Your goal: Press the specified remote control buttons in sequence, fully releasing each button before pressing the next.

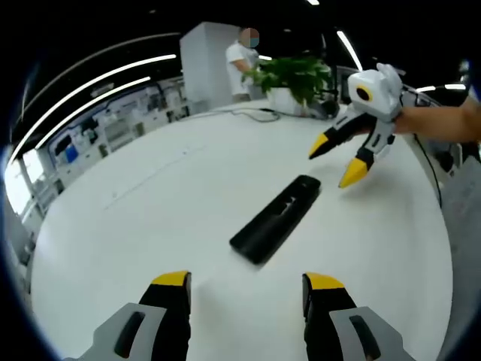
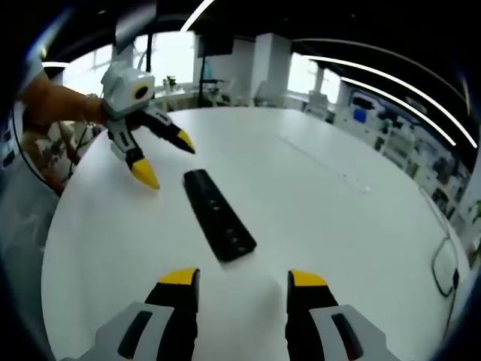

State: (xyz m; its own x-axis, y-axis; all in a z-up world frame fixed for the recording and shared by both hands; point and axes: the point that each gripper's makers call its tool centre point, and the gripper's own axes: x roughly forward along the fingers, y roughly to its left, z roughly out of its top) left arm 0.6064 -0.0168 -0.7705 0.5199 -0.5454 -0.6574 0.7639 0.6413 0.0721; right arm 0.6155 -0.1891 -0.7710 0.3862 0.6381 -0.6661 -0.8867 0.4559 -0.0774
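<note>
In the left gripper view, the left tool (image 1: 246,289) hangs near, jaws apart and empty, just short of the remote (image 1: 275,218). The remote lies flat and slantwise on the bare white surface (image 1: 150,218), nothing pinning it. Beyond its far end the right tool (image 1: 340,162) hovers, jaws also apart, tips clear of it. The risk, I judge: a spread jaw tip could cover two buttons at once, or a slanted push could skid the loose remote. Far off stands a plant (image 1: 293,75).
</note>
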